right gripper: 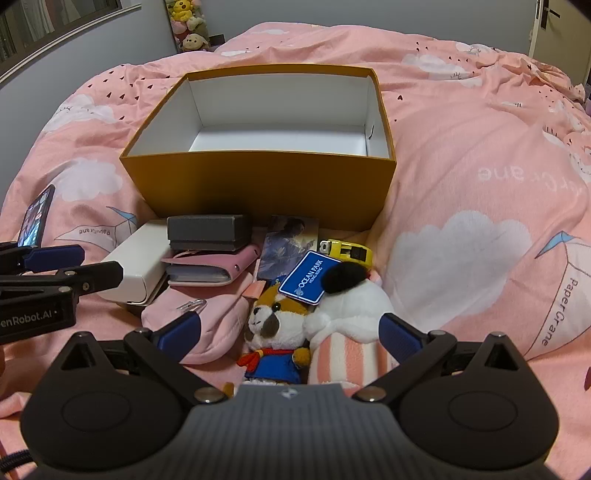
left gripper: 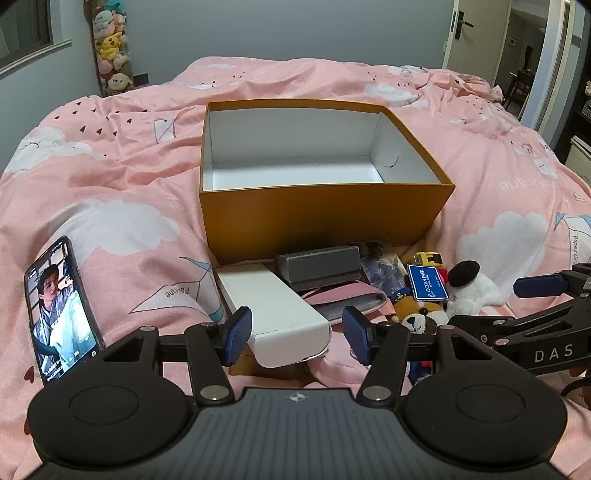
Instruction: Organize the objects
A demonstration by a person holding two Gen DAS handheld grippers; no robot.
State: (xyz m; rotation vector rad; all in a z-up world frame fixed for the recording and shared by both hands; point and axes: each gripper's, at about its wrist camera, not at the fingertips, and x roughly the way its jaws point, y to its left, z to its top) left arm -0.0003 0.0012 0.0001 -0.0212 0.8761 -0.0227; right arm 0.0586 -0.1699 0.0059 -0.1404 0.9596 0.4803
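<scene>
my right gripper (right gripper: 290, 334) gaped over the plush toy (right gripper: 275, 332). my left gripper (left gripper: 297, 334) stood open around the white box (left gripper: 275, 314); at twelve o'clock, i judged the box (left gripper: 325, 210) could snag.

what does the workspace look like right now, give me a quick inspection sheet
surface: pink quilt on a bed, rumpled.
job's things: orange box open, nothing inside; white box, grey case, pink wallet, photo card, yellow tape measure, two plush toys piled in front of it.
clutter: phone lit, propped at left.
grippers: left gripper open astride the white box; right gripper open over the plush toys.
cables: nothing seen.
surroundings: plush stack in the corner, door.
</scene>
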